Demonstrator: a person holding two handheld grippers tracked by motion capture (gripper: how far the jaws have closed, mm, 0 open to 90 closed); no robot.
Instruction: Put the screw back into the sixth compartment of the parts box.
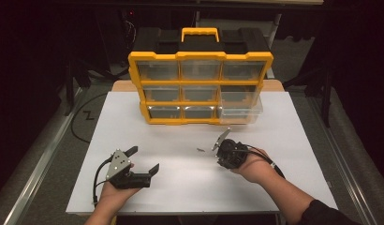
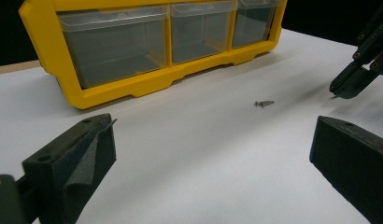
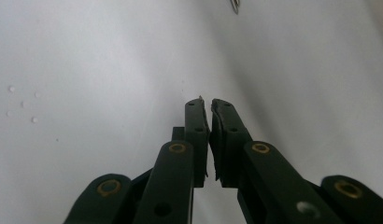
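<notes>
**Screw still loose on the table**

The screw (image 1: 200,150) lies mid-table, before the yellow drawer cabinet (image 1: 200,89), whose lower right drawer (image 1: 240,111) stands pulled out. The right gripper (image 1: 222,139) hovers beside it, fingers pinched together, apparently empty. The left gripper (image 1: 144,160) waits near the front edge, spread wide. Pickup and stowing remain.

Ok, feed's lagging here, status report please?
Left gripper open, hovering. Right gripper shut, maybe pinching something tiny at its tips; can't confirm. One screw loose on the table, nothing blocking it.
</notes>
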